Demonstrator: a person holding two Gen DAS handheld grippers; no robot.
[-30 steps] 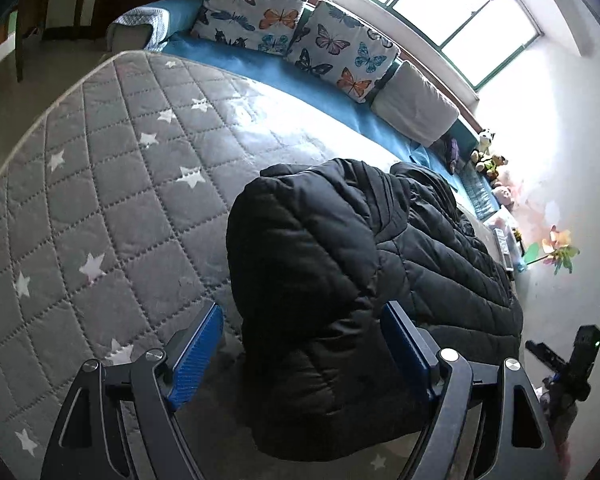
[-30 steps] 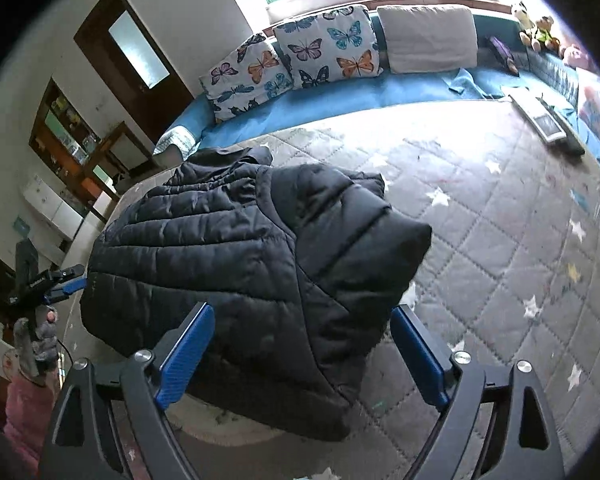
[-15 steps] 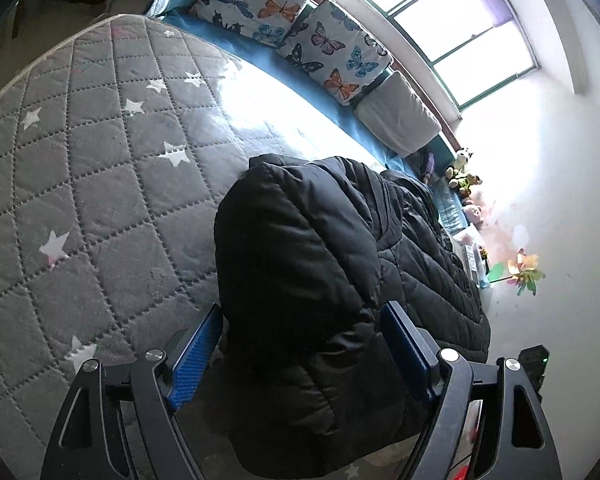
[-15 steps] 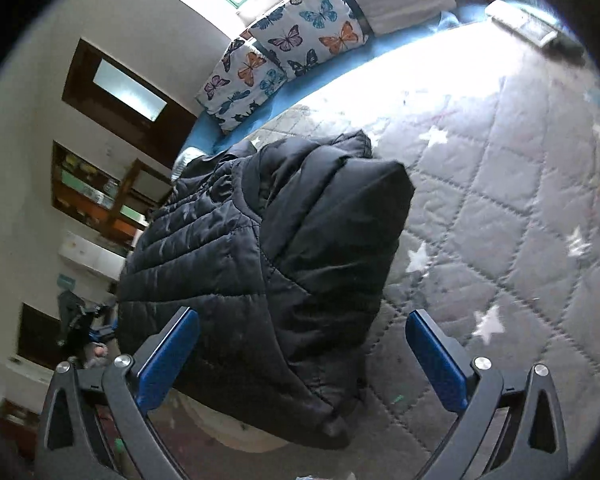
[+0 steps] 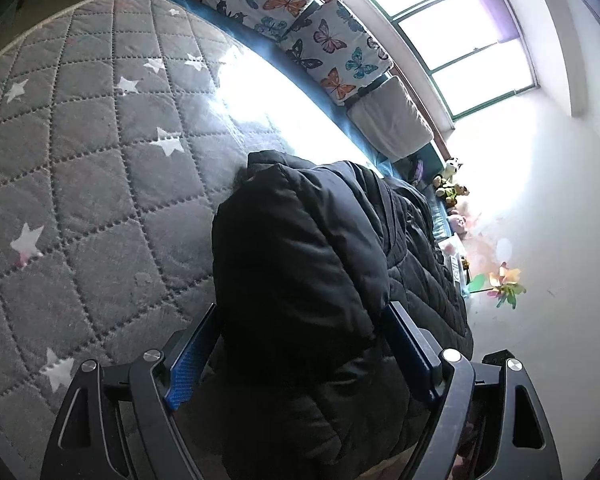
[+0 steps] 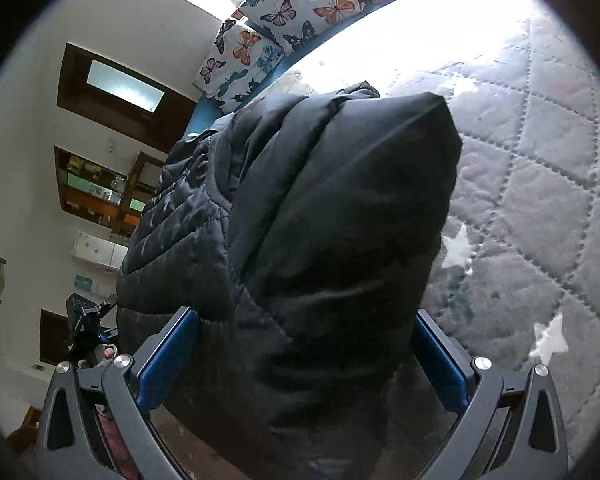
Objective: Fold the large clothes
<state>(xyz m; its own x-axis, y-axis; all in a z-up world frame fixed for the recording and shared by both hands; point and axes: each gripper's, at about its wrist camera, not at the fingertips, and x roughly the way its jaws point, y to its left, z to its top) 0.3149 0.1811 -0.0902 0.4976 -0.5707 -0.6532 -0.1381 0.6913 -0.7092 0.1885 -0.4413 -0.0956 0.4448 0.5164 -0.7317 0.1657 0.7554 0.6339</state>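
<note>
A black puffer jacket (image 5: 300,260) lies folded on a grey quilted mattress (image 5: 80,160) with white stars. My left gripper (image 5: 302,312) straddles the jacket's near left end. Its jaws are opening, and the padded fabric sits between the blue pads without being squeezed. In the right wrist view the same jacket (image 6: 320,220) bulges toward the camera. My right gripper (image 6: 304,316) stands open around its near right end, with the pads close beside the fabric. The left gripper (image 6: 88,320) shows small at the far left of that view.
Butterfly pillows (image 5: 300,20) and a grey pillow (image 5: 388,120) line a blue bench under the window. Stuffed toys (image 5: 450,184) sit in the corner. Bare mattress (image 6: 540,200) stretches to the right of the jacket. A dark doorway (image 6: 120,92) and shelves (image 6: 96,192) stand beyond the bed.
Both grippers have come down and closer to the jacket while rolling. Its ends, which lay ahead of the fingertips, now sit between the jaws. The jacket itself has not moved.
</note>
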